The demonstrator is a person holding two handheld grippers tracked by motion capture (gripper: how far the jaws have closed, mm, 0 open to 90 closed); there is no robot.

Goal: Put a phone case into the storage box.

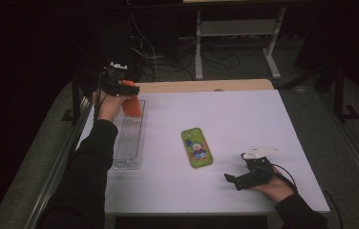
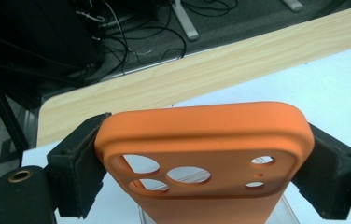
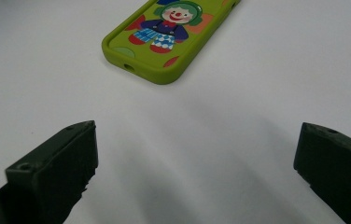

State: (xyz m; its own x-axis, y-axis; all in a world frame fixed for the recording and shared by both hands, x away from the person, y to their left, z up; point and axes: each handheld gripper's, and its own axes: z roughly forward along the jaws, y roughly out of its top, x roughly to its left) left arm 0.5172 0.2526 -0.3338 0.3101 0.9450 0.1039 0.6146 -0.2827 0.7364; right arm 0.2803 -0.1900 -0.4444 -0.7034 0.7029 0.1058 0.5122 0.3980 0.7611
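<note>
An orange phone case (image 2: 201,154) with camera cut-outs sits between the jaws of my left gripper (image 2: 206,163), which is shut on its two long sides. From above, that left gripper (image 1: 120,88) holds the orange phone case (image 1: 132,106) over the far end of a clear plastic tray (image 1: 129,143). A green phone case with a clown picture (image 1: 196,147) lies flat mid-table. My right gripper (image 1: 232,180) rests open near the front edge, pointing at the green phone case (image 3: 169,37), with nothing between the jaws of the right gripper (image 3: 197,158).
A white table top (image 1: 244,124) has a wooden strip (image 1: 206,86) along its far edge. Beyond it are a dark floor, loose cables (image 1: 149,47) and a metal stand's legs (image 1: 237,43). A metal rail (image 1: 58,167) runs along the table's left side.
</note>
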